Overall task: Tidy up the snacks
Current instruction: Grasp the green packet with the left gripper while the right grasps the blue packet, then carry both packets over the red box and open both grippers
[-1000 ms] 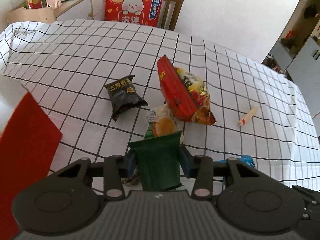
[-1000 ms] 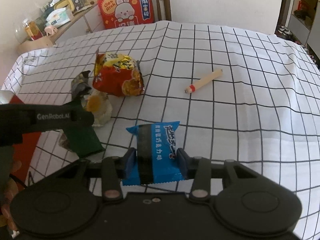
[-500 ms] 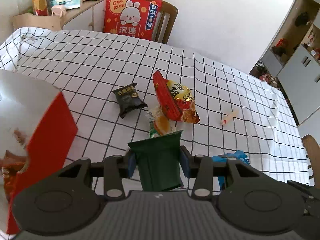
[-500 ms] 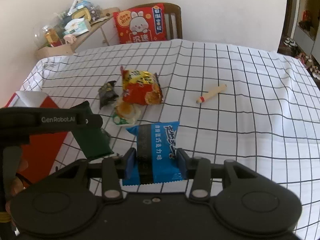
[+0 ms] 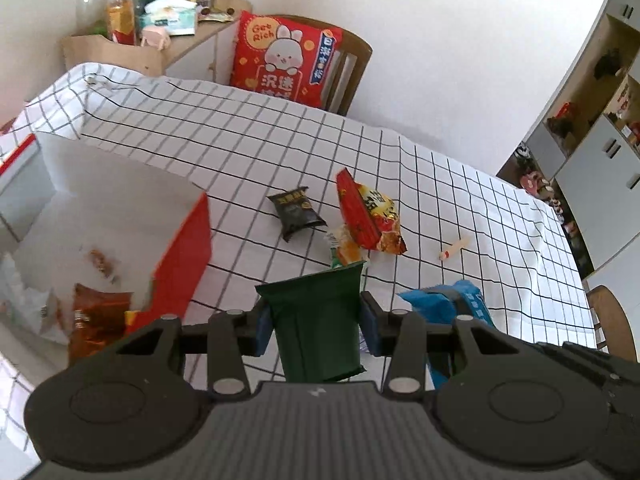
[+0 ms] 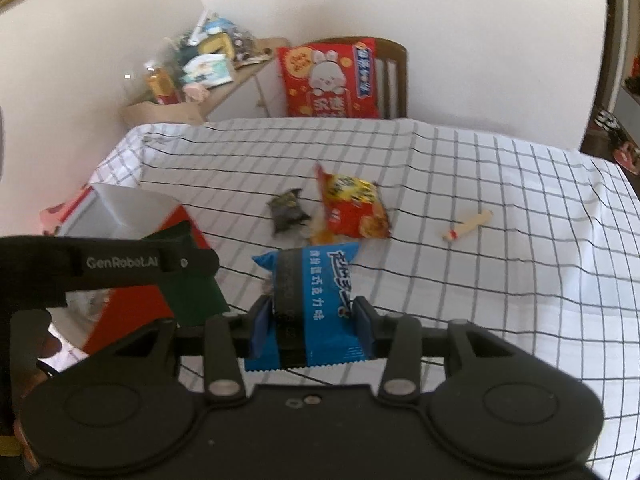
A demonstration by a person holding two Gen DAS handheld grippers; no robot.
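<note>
The left gripper (image 5: 316, 326) is clamping a dark green packet (image 5: 320, 332) between its blue fingers (image 5: 262, 330), holding it clear of the desk (image 5: 500, 240) with the packet's top edge standing upright. The right gripper (image 6: 310, 322) is pinching a blue packet (image 6: 316, 304) (black band down its left side, white lettering) between its fingers (image 6: 365, 330) in the same way, also off the cloth. In the left wrist view the blue packet and the right gripper are showing just to the right of the green one; in the right wrist view the left gripper's black body, with the green packet under it, is crossing the lower left, and part of a hand is gripping its handle at the frame edge. Just left of the green packet a red and white box (image 5: 188, 256) is standing open, with an orange packet (image 5: 96, 320) and other wrappers lying inside. Farther out on the checked cloth a black packet (image 5: 296, 212), a red and yellow bag (image 5: 368, 216) and a small orange snack (image 5: 346, 248) are lying close together, the snack touching the bag. A stick (image 5: 454, 249) with a red band is lying well apart to their right. Beyond the desk a chair (image 5: 352, 64) is carrying a red rabbit cushion (image 5: 284, 60), beside a cluttered shelf (image 5: 160, 40).
</note>
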